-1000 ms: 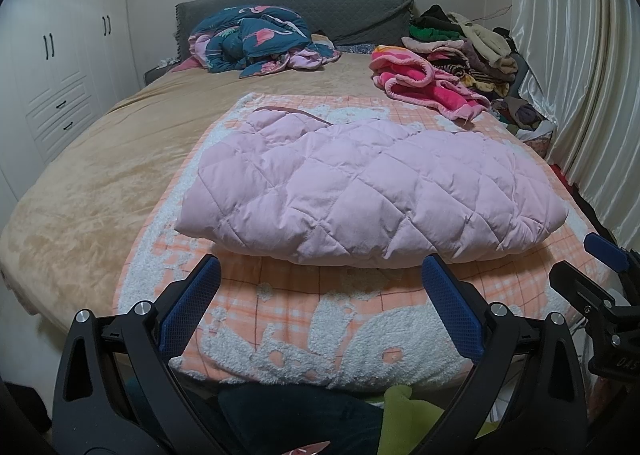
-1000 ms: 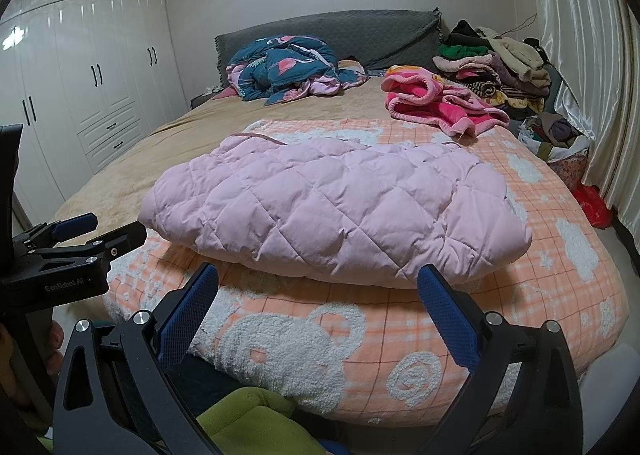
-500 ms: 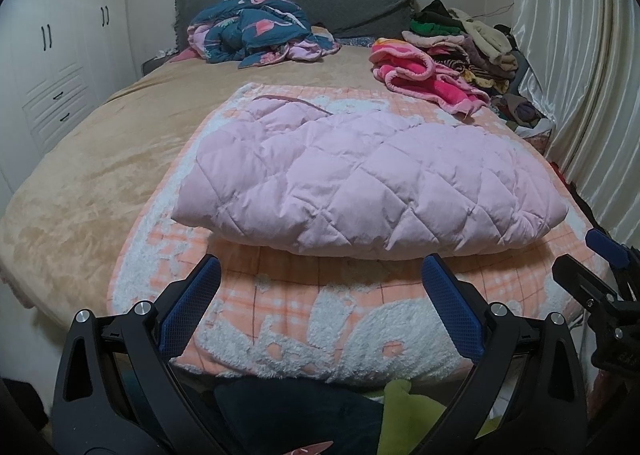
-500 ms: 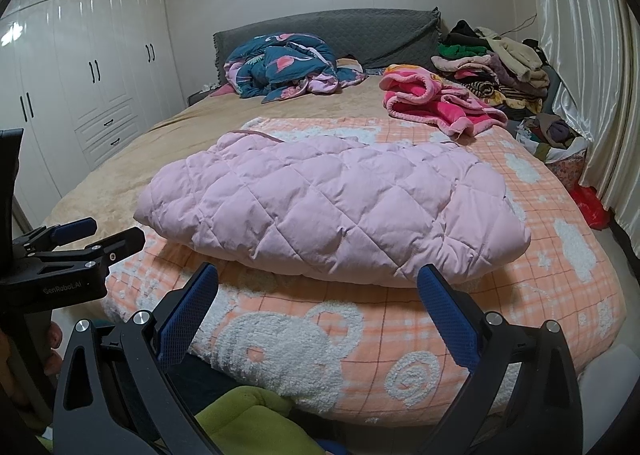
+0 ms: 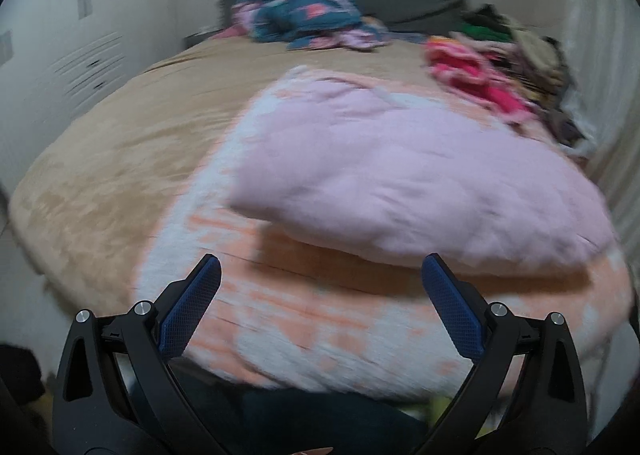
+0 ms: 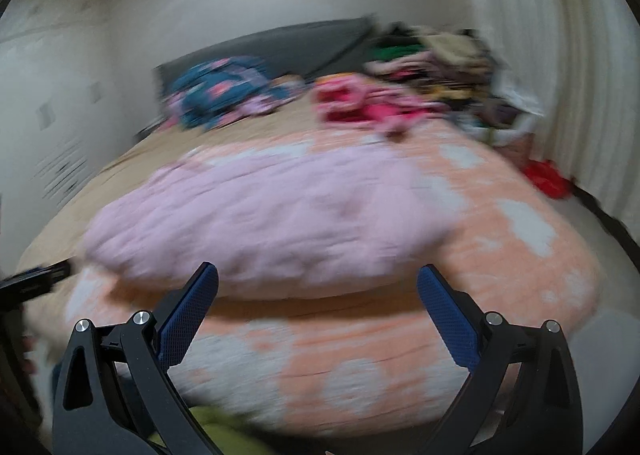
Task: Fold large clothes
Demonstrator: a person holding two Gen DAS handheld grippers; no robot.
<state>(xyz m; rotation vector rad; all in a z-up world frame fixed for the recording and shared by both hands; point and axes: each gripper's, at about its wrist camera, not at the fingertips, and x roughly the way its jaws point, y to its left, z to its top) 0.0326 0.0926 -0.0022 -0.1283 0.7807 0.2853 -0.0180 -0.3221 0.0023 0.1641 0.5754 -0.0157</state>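
A pink quilted coat (image 5: 408, 183) is seen folded on the orange and white blanket (image 5: 320, 319), just beyond both tools. The left gripper (image 5: 320, 275) is held spread wide with nothing between its fingers, and the right gripper (image 6: 318, 283) likewise. Both views are blurred. Piled clothes (image 6: 424, 67) are seen behind the coat

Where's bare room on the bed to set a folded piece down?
Free: tan bedspread left of the pink quilted coat, and the peach blanket strip right of it. Crowded: far right by the clothes pile and the blue bundle at the headboard.
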